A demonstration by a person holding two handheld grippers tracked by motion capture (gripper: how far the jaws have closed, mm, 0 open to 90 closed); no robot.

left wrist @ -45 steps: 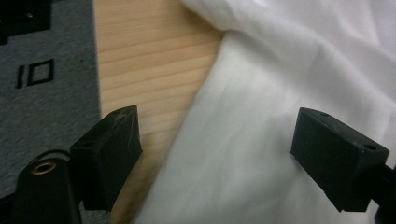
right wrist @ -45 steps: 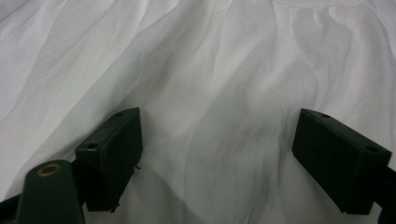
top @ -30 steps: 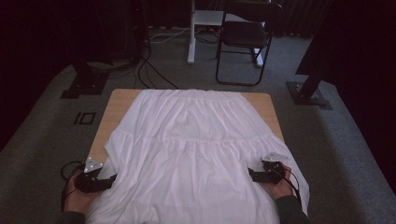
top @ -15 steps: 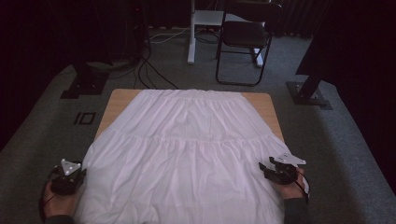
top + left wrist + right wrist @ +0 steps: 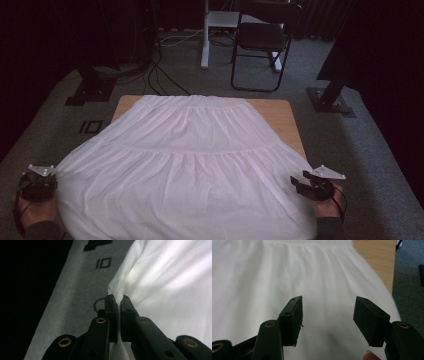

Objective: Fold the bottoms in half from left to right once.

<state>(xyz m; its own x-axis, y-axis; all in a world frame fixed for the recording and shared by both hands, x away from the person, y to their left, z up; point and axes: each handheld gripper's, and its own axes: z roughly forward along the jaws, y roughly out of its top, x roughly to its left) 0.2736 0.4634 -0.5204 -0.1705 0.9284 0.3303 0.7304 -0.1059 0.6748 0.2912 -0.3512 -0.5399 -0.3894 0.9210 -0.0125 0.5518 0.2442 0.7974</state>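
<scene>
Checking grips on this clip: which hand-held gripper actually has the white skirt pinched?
The left hand-held gripper: its jaws are shut on the skirt edge. The right hand-held gripper stands open above the cloth.

1. Wooden table (image 5: 280, 112), light brown, rectangular, standing on grey carpet floor (image 5: 360, 150).
2. Bare wood showing at the far left corner, the far right corner and along the right edge; seen too in the right gripper view (image 5: 374, 257) at top right.
3. Lying directly on it: a white skirt (image 5: 190, 165), spread flat, gathered waistband at the far edge, hem toward the near side.
4. Covers nearly the whole top; wider than the table near the hem, hanging over both the left and right sides.
5. Tier seam running across the middle, soft folds fanning toward the hem.
6. Left hem corner drawn outward past the table's side, over the carpet (image 5: 75, 290).
</scene>
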